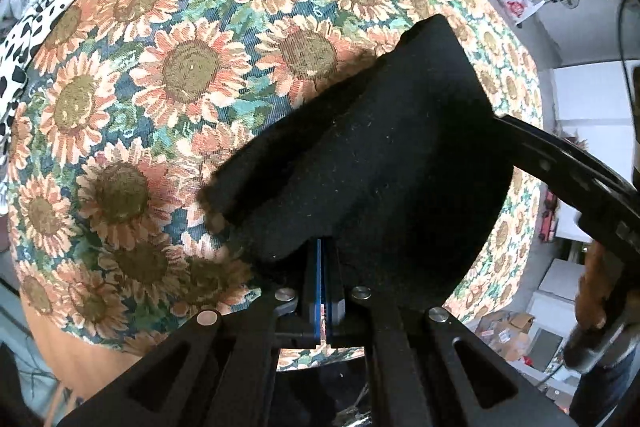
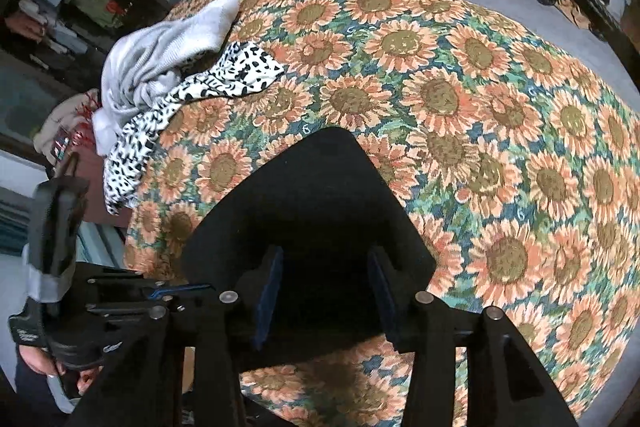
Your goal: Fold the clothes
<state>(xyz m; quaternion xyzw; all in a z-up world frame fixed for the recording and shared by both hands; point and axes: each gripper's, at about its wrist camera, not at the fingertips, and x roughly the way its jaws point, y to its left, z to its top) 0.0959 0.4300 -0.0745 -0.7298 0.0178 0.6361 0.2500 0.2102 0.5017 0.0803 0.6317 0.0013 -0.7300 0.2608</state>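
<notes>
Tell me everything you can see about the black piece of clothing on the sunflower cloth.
The black fabric garment looks like soft, matte knit with specks of lint. It is folded into a wedge with a rounded tip and lifted off the sunflower-print tablecloth. The left gripper is shut on its edge. The right gripper stands open around it, blue pads apart. Its full shape and type cannot be told.

1 black garment (image 2: 316, 203), 1 white garment (image 2: 160, 67), 1 spotted garment (image 2: 208, 87), 1 sunflower tablecloth (image 2: 480, 107), 2 grippers.
</notes>
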